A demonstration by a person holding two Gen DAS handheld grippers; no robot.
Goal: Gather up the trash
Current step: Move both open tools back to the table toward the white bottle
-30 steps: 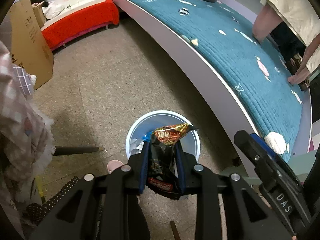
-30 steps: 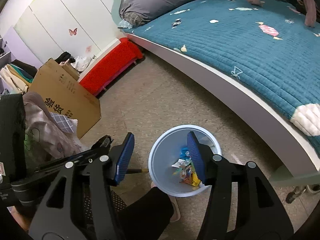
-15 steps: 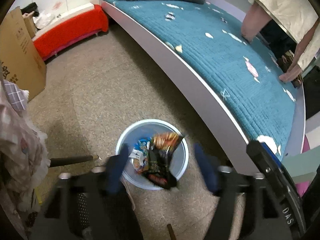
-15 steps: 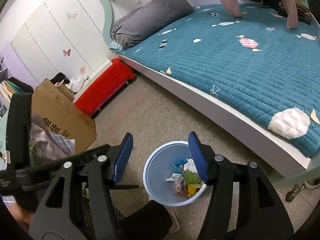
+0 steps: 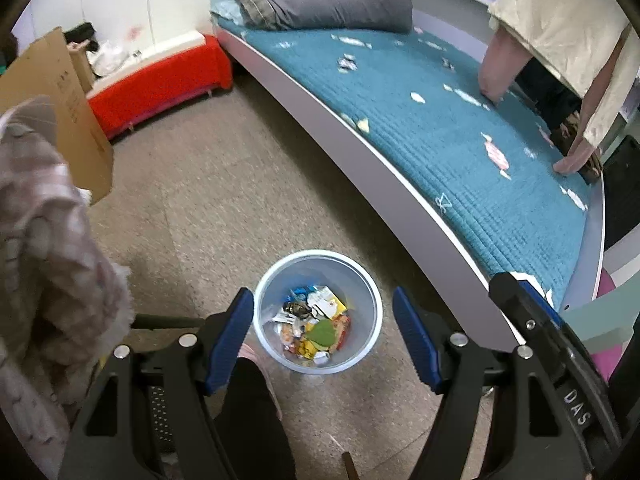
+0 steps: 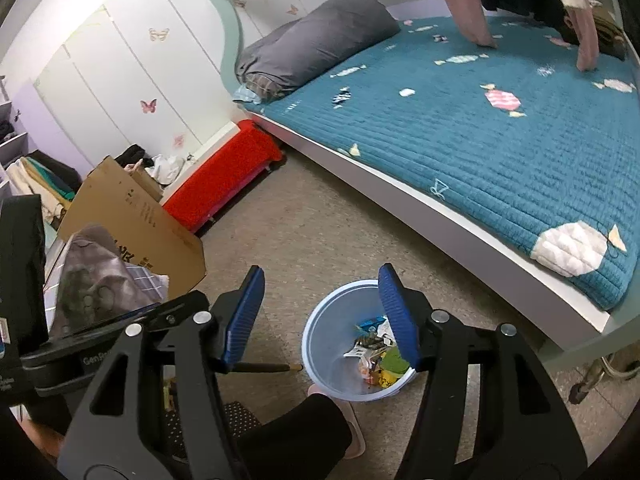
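Observation:
A pale blue trash bin (image 5: 280,272) stands on the floor beside the bed, with several wrappers (image 5: 316,324) lying in it. My left gripper (image 5: 322,340) is open and empty, held above the bin. My right gripper (image 6: 320,316) is open and empty too, above and left of the bin (image 6: 332,340). Small scraps of paper and wrappers (image 6: 502,100) lie scattered on the teal bed cover (image 6: 480,152).
A white bed frame (image 5: 360,152) curves along the right. A cardboard box (image 6: 132,216), a red bench (image 6: 224,176) and a pile of clothes (image 5: 44,240) stand at the left. A person's arms (image 5: 500,68) lean on the bed. My slippered foot (image 6: 352,428) is by the bin.
My left gripper opened and let go of the dark snack bag, which dropped into the bin. Both grippers have risen and pulled back from the bin.

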